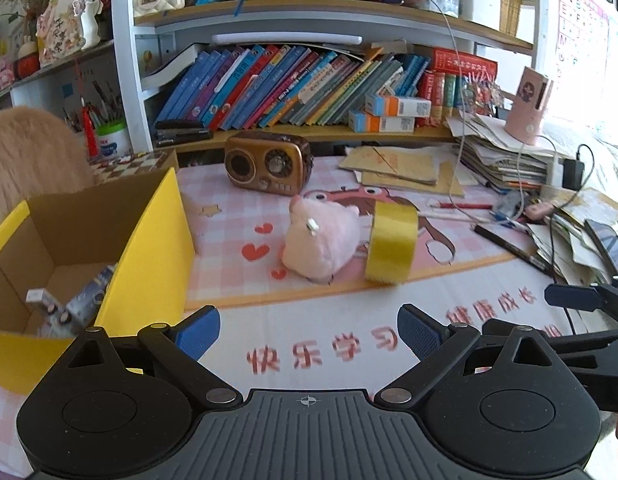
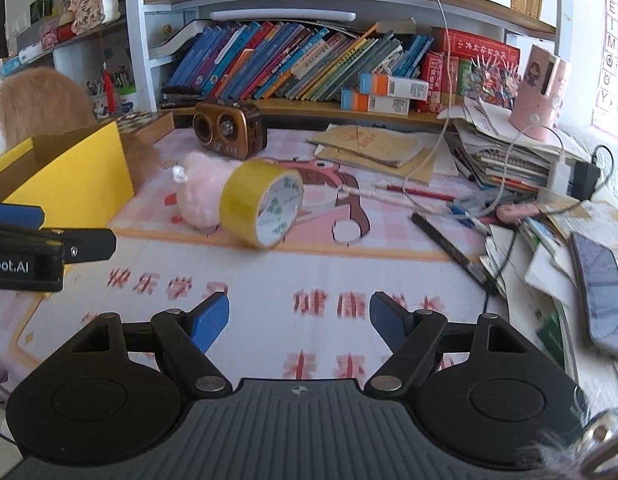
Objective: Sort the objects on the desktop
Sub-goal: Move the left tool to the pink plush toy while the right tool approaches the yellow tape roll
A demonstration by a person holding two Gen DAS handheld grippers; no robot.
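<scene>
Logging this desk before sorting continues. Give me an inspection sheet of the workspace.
Surface: pink cartoon mat, bare in front of both tools.
Job's things: yellow tape roll on edge, against pink plush; yellow box open, small packs inside.
Clutter: radio, paper stack, pens, phone, pink holder.
Grippers: left tool open, empty; right tool open, empty.
Cables: white cable hanging from shelf; black cable at charger.
Surroundings: bookshelf with leaning books; furry tan shape left, cannot tell what.
</scene>
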